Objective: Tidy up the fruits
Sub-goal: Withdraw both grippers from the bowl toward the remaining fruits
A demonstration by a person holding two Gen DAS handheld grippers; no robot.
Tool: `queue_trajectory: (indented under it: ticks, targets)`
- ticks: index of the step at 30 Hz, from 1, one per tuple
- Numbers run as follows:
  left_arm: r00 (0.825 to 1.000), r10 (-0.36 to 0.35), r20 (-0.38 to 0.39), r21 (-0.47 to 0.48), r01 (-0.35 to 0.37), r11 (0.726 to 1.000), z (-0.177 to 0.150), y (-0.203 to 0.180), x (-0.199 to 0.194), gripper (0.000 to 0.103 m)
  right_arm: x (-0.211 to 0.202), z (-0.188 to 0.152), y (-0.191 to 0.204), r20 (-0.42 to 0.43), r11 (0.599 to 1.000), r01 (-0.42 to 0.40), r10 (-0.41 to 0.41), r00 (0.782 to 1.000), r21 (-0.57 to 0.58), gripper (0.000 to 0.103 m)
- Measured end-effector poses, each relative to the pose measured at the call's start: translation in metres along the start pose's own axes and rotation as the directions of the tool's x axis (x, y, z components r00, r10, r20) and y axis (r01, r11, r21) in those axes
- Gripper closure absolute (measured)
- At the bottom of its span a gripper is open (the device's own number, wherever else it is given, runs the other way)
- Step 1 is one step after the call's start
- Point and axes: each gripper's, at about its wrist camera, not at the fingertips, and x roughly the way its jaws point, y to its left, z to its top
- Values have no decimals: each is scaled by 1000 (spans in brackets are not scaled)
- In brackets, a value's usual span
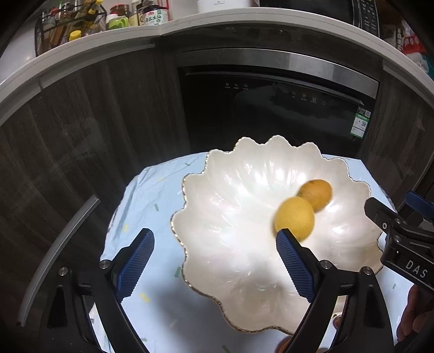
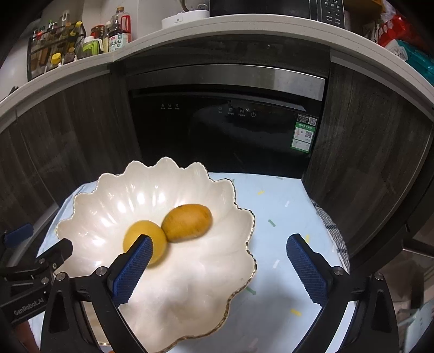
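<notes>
A white scalloped bowl with a gold rim [image 1: 217,222] [image 2: 108,201] sits on a pale blue cloth. Inside it lie a round yellow fruit [image 1: 294,217] [image 2: 137,235] and a brownish-orange oval fruit [image 1: 316,194] [image 2: 187,222], touching each other; the yellow one looks blurred. My left gripper [image 1: 215,264] is open and empty above the bowl's near left edge. My right gripper [image 2: 221,266] is open and empty above the bowl's right rim. Each gripper shows at the edge of the other's view.
The cloth [image 1: 152,190] [image 2: 282,217] covers a small table. Behind it stand dark wood cabinets and a black built-in appliance [image 1: 271,108] [image 2: 225,127]. The counter above carries bottles in a rack [image 1: 67,24] [image 2: 54,51]. A checked towel [image 2: 333,233] lies at the table's right edge.
</notes>
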Motion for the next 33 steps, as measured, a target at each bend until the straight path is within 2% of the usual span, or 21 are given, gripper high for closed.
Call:
queue_trajectory:
  ticks: [33]
  targets:
    - [998, 6, 57, -11, -5, 1000, -32, 20, -71, 9, -72, -25, 19, 87, 999, -45, 45, 995, -9, 3]
